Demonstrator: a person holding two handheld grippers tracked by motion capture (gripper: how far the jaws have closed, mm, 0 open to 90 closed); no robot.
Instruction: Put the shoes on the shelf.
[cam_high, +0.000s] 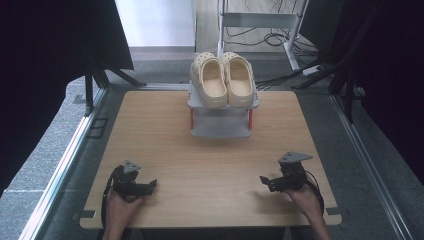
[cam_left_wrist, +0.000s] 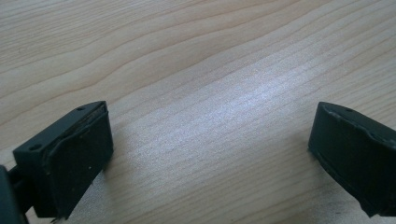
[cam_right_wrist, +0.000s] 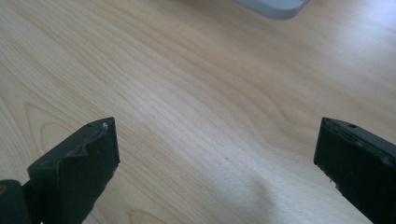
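Observation:
A pair of cream clogs (cam_high: 224, 80) sits side by side on the top shelf of a small grey two-tier rack (cam_high: 221, 127) at the far middle of the wooden table (cam_high: 210, 155). My left gripper (cam_high: 150, 186) rests near the front left of the table, held in a hand, and stands open (cam_left_wrist: 210, 149) over bare wood. My right gripper (cam_high: 265, 181) rests near the front right, also open (cam_right_wrist: 217, 163), with nothing between its jaws. A corner of the rack's base (cam_right_wrist: 275, 7) shows at the top of the right gripper view.
Black curtains hang on both sides. Metal rails (cam_high: 65, 160) run along the table's left and right. Cables and a white frame (cam_high: 260, 22) lie on the floor beyond the table. Bare wood stretches between the grippers and the rack.

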